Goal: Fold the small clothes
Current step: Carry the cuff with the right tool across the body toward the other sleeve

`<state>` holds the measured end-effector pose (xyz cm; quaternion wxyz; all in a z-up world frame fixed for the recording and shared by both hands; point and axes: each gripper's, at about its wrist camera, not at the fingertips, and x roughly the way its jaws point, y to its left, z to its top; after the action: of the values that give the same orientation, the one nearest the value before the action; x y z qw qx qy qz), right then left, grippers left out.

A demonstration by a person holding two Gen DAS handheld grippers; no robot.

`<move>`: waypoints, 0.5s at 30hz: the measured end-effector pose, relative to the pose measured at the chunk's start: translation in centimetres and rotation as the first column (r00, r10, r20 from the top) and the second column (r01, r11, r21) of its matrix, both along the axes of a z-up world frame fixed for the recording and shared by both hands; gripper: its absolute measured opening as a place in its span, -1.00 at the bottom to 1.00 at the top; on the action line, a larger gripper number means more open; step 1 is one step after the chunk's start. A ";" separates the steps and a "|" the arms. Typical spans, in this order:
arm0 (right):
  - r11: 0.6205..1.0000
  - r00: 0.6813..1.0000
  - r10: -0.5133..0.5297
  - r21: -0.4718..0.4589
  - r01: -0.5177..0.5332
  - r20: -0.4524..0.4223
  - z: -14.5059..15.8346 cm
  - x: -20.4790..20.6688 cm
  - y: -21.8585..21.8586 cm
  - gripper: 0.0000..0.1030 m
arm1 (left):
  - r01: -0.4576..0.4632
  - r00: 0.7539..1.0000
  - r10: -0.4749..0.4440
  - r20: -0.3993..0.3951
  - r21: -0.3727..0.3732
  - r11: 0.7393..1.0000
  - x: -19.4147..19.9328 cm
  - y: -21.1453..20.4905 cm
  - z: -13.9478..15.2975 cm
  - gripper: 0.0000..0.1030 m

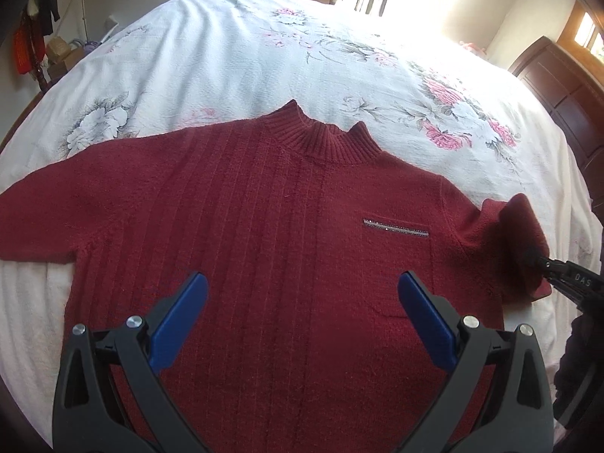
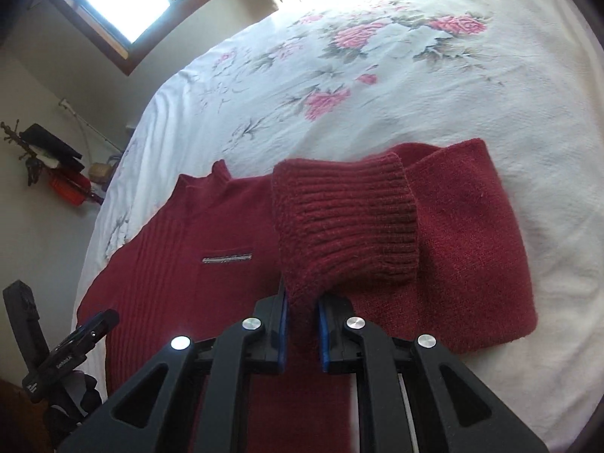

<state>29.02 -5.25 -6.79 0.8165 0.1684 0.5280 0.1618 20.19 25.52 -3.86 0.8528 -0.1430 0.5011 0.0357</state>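
- Dark red knit: in the left wrist view your sweater (image 1: 264, 226) lies front-up and flat across the lower middle of the frame on the bed (image 1: 226, 56), collar toward the top.
- Your left hand-held gripper (image 1: 302, 294) hangs over the sweater's body at the bottom centre, blue fingers (image 1: 181, 321) spread wide with nothing between them.
- One sleeve stretches flat to the left edge; at the right edge the other sleeve is lifted and bunched.
- Folding looks barely begun: the body is unfolded, and one sleeve is only now being brought in.
- Right wrist view: your right hand-held gripper (image 2: 302, 309) at lower centre pinches the sleeve just behind its ribbed cuff (image 2: 347, 222), which stands above the rest of the sleeve.
- Sleeves, sides and the final halving all appear left to do.
- No basket or box shows near the sweater; clutter at the far left is too small to read.
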 end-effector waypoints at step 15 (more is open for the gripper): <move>0.983 0.982 0.176 -0.049 -0.180 -0.067 -2.7 -4.1 3.4 -0.28 | 0.083 0.993 -0.093 -0.079 -0.128 0.988 2.8 -4.3 -2.8 0.94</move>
<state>24.96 -1.86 -9.50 0.7862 0.1030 0.5705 0.2142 22.99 21.23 -6.67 0.8210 -0.1718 0.5438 -0.0273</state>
